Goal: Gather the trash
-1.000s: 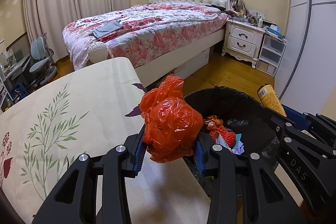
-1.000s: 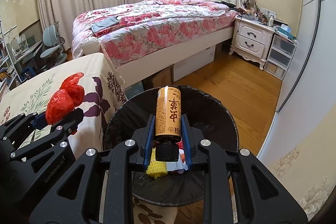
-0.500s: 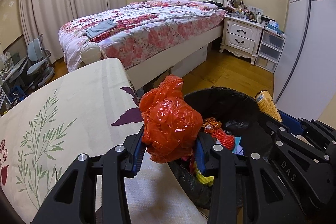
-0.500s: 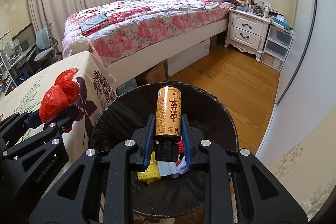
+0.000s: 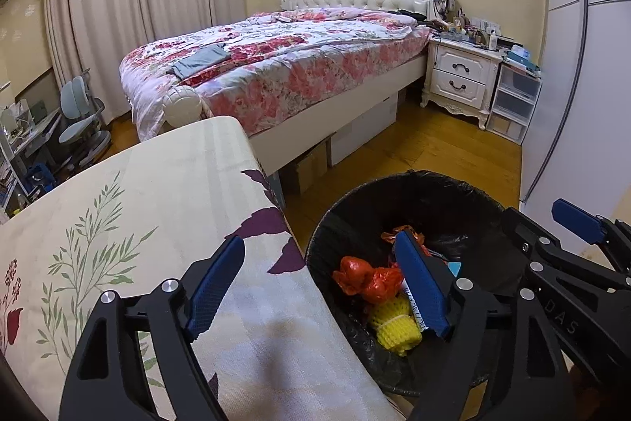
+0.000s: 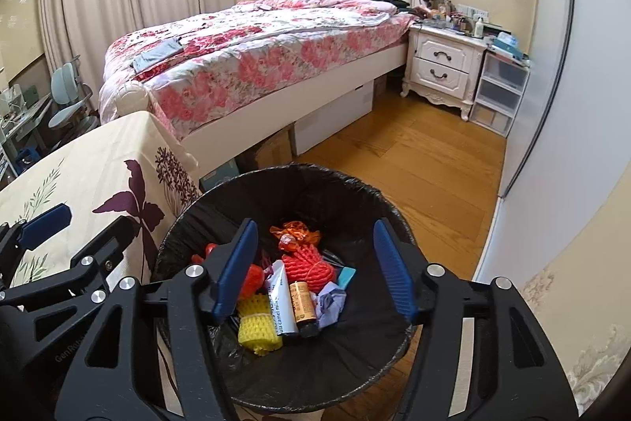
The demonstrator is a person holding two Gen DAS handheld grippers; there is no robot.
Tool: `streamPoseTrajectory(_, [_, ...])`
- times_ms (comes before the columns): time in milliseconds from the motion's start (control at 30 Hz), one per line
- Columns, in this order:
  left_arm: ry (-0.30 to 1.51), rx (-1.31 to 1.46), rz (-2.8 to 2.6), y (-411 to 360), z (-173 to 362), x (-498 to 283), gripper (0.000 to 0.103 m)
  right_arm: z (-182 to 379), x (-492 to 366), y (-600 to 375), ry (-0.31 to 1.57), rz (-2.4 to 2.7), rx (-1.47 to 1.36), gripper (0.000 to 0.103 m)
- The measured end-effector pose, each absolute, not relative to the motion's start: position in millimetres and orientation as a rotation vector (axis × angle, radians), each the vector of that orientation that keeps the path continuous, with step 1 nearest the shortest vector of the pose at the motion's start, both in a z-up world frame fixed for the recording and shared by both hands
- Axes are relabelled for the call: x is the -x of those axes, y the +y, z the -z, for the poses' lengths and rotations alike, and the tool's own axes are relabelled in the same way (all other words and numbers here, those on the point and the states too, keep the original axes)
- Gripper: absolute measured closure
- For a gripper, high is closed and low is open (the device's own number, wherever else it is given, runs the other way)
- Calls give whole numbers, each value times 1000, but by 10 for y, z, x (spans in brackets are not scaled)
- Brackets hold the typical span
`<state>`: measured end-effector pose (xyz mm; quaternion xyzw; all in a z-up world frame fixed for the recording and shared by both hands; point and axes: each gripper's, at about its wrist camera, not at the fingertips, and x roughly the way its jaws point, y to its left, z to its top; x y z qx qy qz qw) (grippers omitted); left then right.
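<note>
Two grippers, your left gripper [image 5: 319,283] and right gripper [image 6: 313,267], are opening with nothing between their jaws above the trash bin [image 6: 221,200]. Inside lie the red bag [image 5: 366,279] and brown can [image 6: 301,302]; a white tube [image 6: 280,302] reads "camel".

right gripper [image 6: 315,265] opening, empty, above bin [image 6: 252,387]; bottle [image 6: 303,302] perhaps inside

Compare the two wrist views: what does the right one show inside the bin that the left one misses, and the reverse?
Only the right wrist view: the orange can, white tube and crumpled lilac paper.
Only the left wrist view: the crumpled red plastic bag seen clearly.
Both: the black-lined bin, yellow foam net, bed.
</note>
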<state>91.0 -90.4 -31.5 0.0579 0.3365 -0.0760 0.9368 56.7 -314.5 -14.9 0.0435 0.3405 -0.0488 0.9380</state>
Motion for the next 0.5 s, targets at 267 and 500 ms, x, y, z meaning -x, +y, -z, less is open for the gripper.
streamPoseTrajectory(267, [668,-101,140,-815,233,-844,19,28,-468,-3185,659,144,-94,19])
streamPoseTrajectory(500, [648,-79,131,-716,140,-732,17,-48,-332,-3164,648,155,-95,13])
